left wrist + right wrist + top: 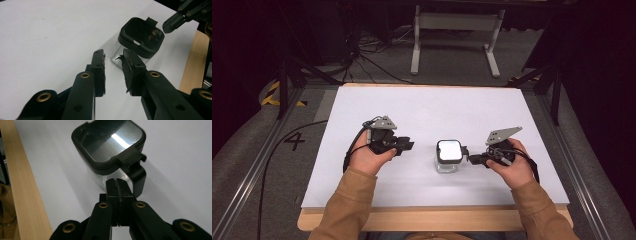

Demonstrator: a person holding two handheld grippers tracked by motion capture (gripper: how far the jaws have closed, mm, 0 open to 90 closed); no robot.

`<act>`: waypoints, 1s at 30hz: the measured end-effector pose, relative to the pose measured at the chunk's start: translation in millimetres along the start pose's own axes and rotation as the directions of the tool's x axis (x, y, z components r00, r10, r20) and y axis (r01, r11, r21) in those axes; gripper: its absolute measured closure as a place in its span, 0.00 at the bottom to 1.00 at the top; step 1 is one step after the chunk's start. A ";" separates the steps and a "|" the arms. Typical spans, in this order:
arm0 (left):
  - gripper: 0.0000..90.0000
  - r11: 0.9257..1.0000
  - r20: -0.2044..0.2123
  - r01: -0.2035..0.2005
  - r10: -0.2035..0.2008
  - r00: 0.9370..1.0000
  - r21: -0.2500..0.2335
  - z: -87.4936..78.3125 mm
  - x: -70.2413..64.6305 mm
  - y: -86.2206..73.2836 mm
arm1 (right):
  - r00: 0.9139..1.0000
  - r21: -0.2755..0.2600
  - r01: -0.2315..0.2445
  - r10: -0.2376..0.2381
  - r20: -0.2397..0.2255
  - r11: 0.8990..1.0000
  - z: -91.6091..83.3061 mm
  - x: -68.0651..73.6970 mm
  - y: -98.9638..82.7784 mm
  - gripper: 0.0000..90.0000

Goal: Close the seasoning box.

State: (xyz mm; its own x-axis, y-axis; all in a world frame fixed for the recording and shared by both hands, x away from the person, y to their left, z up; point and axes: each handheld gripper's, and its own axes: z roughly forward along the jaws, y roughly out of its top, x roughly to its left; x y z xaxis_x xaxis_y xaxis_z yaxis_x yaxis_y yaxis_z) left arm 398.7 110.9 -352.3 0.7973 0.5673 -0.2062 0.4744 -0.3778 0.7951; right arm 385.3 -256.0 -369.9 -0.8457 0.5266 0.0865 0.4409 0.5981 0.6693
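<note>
Two grippers flanking one jar (448, 156) near the front edge of the table (427, 107). Right gripper (473, 159) just beside the jar, jaws pressed together on nothing, tips against its glass wall below the hanging black latch (137, 180). Left gripper (408, 145) near the jar's other side, jaws spread, nothing between. Lid (111, 138) seated on the jar, latch apparently released; lifting it off likely still ahead.

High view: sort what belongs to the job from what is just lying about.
In the job:
- jar with its black lid and handle
- left gripper, jaws apart
- right gripper, shut, at the handle

Lying about:
- table
- white stand
- floor cables
</note>
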 end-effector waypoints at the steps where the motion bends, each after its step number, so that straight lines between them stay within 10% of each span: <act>1: 0.80 1.000 0.001 0.002 -0.002 1.000 -0.001 -0.1 -0.1 -0.2 | 1.000 0.029 -0.003 0.003 -0.008 1.000 4.3 -1.5 -1.6 1.00; 20: 0.79 0.999 -0.001 0.005 -0.005 1.000 0.046 1.0 -2.4 -7.8 | 0.999 0.017 -0.033 0.033 0.031 0.999 18.4 -17.1 -5.5 1.00; 30: 0.81 0.998 -0.004 0.013 -0.013 1.000 0.064 1.6 -4.9 -16.0 | 0.990 -0.084 -0.067 0.077 0.117 0.994 24.5 -34.7 -4.6 1.00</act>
State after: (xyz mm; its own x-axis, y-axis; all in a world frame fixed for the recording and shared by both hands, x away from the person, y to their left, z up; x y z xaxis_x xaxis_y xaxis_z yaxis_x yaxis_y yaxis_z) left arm 387.8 113.0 -364.9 0.7895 0.5752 -0.2143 0.5079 -0.4160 0.7543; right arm 419.9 -262.2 -394.1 -0.7683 0.6380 0.0509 0.4701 0.5086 0.7214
